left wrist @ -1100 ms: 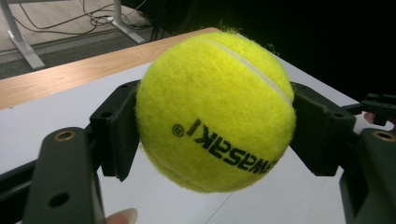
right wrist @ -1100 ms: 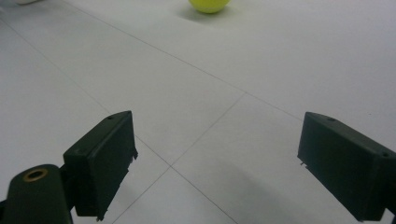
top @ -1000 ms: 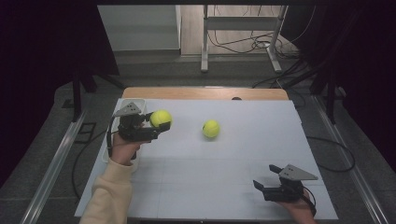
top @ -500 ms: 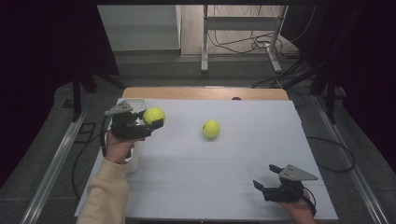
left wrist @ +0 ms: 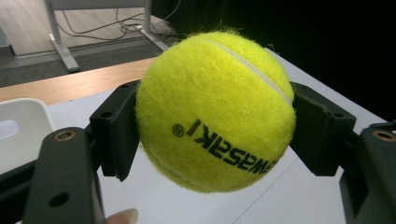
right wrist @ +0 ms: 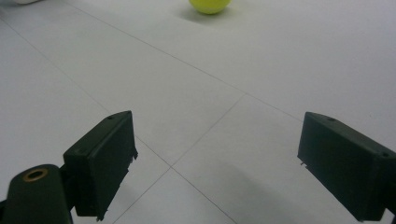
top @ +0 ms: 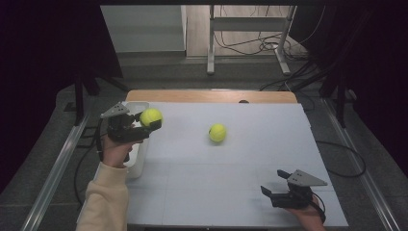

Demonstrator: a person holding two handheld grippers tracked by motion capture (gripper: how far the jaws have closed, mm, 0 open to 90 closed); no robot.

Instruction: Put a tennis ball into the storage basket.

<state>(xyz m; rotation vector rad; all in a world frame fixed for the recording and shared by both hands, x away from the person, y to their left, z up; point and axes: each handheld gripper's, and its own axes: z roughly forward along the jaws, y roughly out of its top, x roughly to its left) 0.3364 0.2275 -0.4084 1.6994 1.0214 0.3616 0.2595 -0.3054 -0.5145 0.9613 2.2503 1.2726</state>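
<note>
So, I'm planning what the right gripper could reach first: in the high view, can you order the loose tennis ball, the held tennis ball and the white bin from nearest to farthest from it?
From the right gripper, near the table's front right corner:
1. Loose tennis ball, mid-table.
2. White bin, at the left edge; its near end comes closest.
3. Held tennis ball, clamped in the left gripper, far left.
</note>
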